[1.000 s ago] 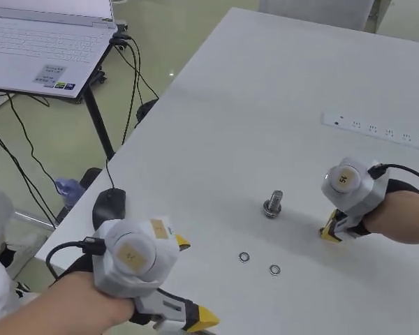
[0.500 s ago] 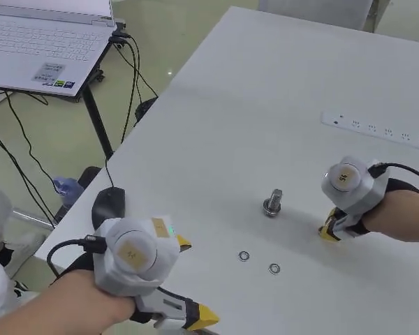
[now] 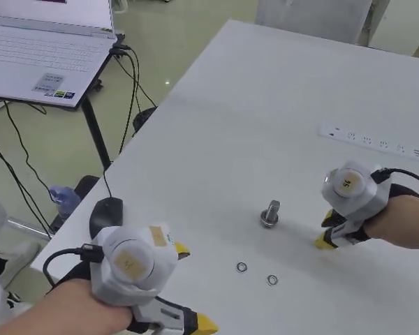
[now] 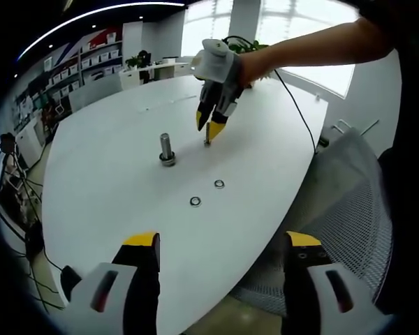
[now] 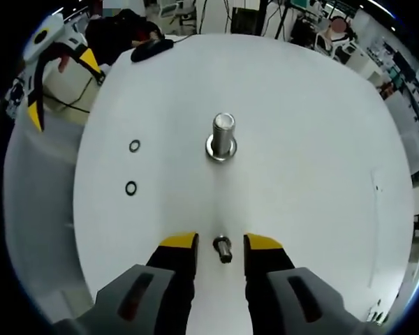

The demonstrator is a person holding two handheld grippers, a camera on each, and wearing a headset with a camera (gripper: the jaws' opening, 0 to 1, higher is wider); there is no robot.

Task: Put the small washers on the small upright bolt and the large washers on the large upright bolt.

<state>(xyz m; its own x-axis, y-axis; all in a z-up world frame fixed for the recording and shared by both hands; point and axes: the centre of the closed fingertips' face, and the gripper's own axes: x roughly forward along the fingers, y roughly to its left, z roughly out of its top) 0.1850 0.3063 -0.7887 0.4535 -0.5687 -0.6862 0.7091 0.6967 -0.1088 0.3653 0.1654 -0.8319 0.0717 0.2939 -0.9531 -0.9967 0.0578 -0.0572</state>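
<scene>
The large bolt (image 3: pixel 270 213) (image 5: pixel 223 136) stands upright mid-table with a washer at its base. Two small washers (image 3: pixel 241 266) (image 3: pixel 272 280) lie flat in front of it, also seen in the right gripper view (image 5: pixel 135 146) (image 5: pixel 130 188). The small bolt (image 5: pixel 223 248) (image 4: pixel 207 137) stands between the jaws of my right gripper (image 5: pixel 222 241) (image 3: pixel 326 232) (image 4: pixel 209 128), with a gap on each side, so that gripper is narrowly open. My left gripper (image 4: pixel 222 241) (image 3: pixel 193 286) hovers wide open at the table's near edge, holding nothing.
A white power strip (image 3: pixel 377 142) lies at the far right of the table (image 3: pixel 265 105). Off the left edge a laptop (image 3: pixel 35 49) sits on a stand above cables and a black mouse-like object (image 3: pixel 106 213). A mesh chair (image 4: pixel 349 209) stands beside the table.
The head view has shifted slightly. The right gripper's two yellow tips now show a little apart. Bolts, washers and the left gripper stay where they were.
</scene>
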